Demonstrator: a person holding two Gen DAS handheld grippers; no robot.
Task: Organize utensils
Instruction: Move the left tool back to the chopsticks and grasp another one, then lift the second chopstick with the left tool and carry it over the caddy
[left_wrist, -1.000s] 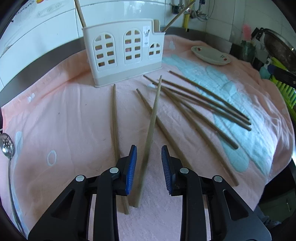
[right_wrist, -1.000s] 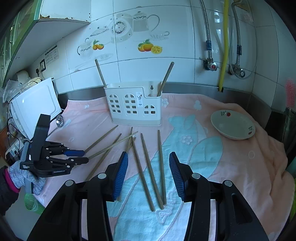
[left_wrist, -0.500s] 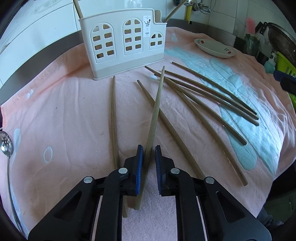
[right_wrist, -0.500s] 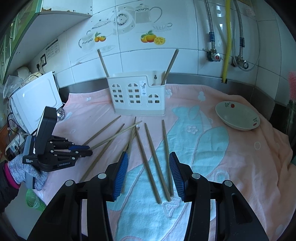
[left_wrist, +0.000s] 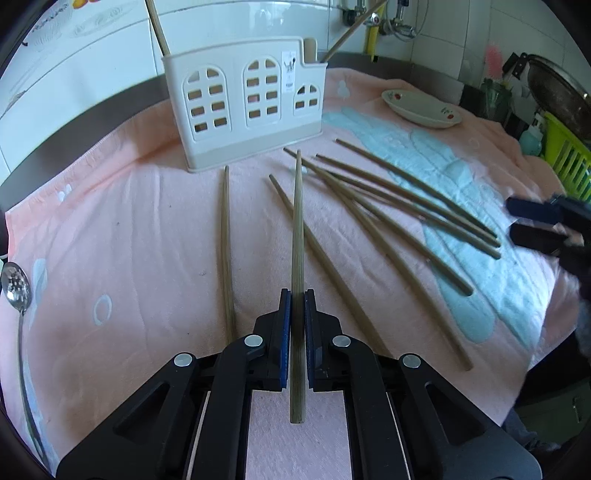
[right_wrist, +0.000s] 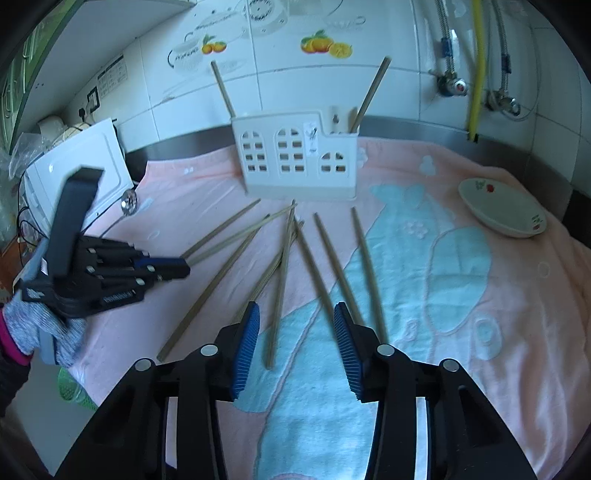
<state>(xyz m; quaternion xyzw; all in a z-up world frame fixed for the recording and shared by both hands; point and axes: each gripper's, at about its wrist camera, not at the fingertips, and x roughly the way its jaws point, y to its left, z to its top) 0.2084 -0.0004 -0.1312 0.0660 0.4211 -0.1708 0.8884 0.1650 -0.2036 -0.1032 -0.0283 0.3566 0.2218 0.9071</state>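
Several wooden chopsticks (right_wrist: 325, 258) lie fanned out on a pink towel (left_wrist: 129, 229) in front of a cream utensil holder (left_wrist: 243, 107) (right_wrist: 295, 162), which has two chopsticks standing in it. My left gripper (left_wrist: 297, 295) (right_wrist: 181, 267) is shut on one chopstick (left_wrist: 297, 221) near its thick end, and the stick points toward the holder. My right gripper (right_wrist: 295, 314) (left_wrist: 517, 218) hovers low over the fan's near ends. Its jaws are closing with the end of a lying chopstick (right_wrist: 279, 295) between them, and the pads do not touch it.
A shallow bowl (left_wrist: 421, 109) (right_wrist: 502, 210) sits at the towel's far right. A slotted spoon (left_wrist: 14, 288) lies at the left edge. A white board (right_wrist: 81, 166) stands on the left and a green basket (left_wrist: 569, 158) on the right. The towel's front edge hangs near both grippers.
The left jaws have closed onto the chopstick that lay between them. The right gripper has come down closer to the chopsticks, and its jaws have narrowed a little.
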